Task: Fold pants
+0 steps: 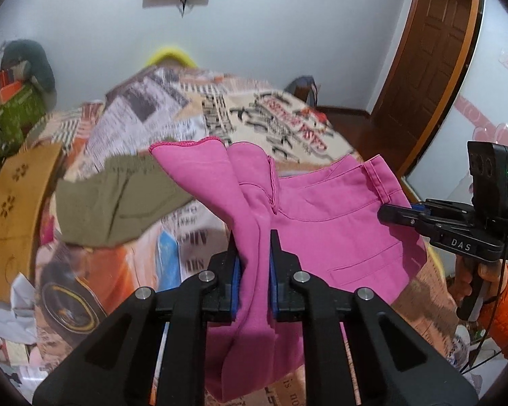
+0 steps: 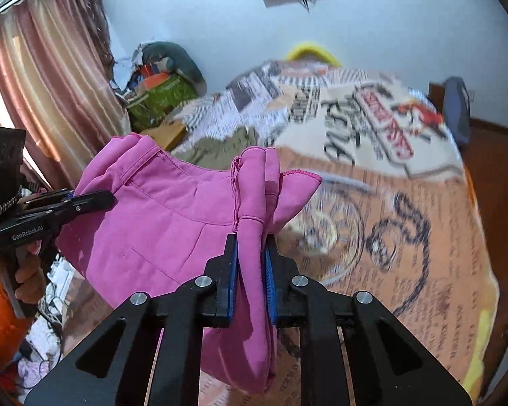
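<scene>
Pink pants [image 1: 321, 209] hang stretched between my two grippers above the printed bed cover [image 1: 254, 118]. In the left wrist view my left gripper [image 1: 254, 237] is shut on a bunched fold of the pink fabric, which drapes down past the blue pads. At the right of that view my right gripper [image 1: 384, 211] bites the edge by the waistband. The right wrist view shows the right gripper [image 2: 250, 240] shut on a gathered fold of the pants [image 2: 172, 216]. The left gripper [image 2: 110, 199] pinches the far left edge there, with a hand in an orange sleeve holding it.
An olive garment [image 1: 118, 203] lies on the bed cover [image 2: 406, 203] just beyond the pants. A cardboard box [image 1: 13, 209] stands at the left, with a green box and clutter [image 2: 159, 98] behind. A curtain [image 2: 50, 84] hangs far left and a wooden door [image 1: 433, 61] is at the right.
</scene>
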Tool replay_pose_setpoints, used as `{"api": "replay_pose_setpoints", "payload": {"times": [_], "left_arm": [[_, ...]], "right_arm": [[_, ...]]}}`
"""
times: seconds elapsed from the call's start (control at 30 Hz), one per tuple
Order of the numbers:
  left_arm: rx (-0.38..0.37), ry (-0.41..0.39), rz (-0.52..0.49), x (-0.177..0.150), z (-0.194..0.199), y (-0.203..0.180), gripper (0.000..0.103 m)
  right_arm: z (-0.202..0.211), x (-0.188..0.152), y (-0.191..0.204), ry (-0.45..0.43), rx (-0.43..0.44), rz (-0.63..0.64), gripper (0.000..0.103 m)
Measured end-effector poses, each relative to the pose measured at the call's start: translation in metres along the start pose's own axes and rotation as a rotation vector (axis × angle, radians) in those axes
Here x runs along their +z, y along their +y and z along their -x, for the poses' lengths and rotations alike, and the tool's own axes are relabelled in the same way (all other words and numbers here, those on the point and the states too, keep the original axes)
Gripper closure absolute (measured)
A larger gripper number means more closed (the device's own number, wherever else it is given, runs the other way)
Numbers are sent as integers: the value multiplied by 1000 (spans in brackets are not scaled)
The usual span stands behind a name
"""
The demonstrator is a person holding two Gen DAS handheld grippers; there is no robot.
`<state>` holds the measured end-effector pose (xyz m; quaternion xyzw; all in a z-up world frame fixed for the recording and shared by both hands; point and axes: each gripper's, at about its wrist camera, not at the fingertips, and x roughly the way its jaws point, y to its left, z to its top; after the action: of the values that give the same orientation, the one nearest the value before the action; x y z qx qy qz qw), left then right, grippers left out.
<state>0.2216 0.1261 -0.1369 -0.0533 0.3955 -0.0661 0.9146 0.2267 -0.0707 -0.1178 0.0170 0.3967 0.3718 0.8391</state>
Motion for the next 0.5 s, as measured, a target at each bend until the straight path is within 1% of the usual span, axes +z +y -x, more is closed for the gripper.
{"api": "replay_pose_setpoints", "payload": {"times": [0.13, 0.23, 0.4, 0.5], "left_arm": [[18, -67, -14, 19, 21, 2, 90], [52, -102, -34, 31, 30, 5, 90], [84, -130, -14, 46, 35, 23, 90], [104, -138, 9, 55, 31, 41, 90]], "right_arm": [[13, 25, 13, -63, -3, 36, 90], [14, 40, 21, -90, 2, 62, 90], [3, 64, 31, -113, 20, 88, 90], [-9, 75, 39, -115, 26, 107, 90]]}}
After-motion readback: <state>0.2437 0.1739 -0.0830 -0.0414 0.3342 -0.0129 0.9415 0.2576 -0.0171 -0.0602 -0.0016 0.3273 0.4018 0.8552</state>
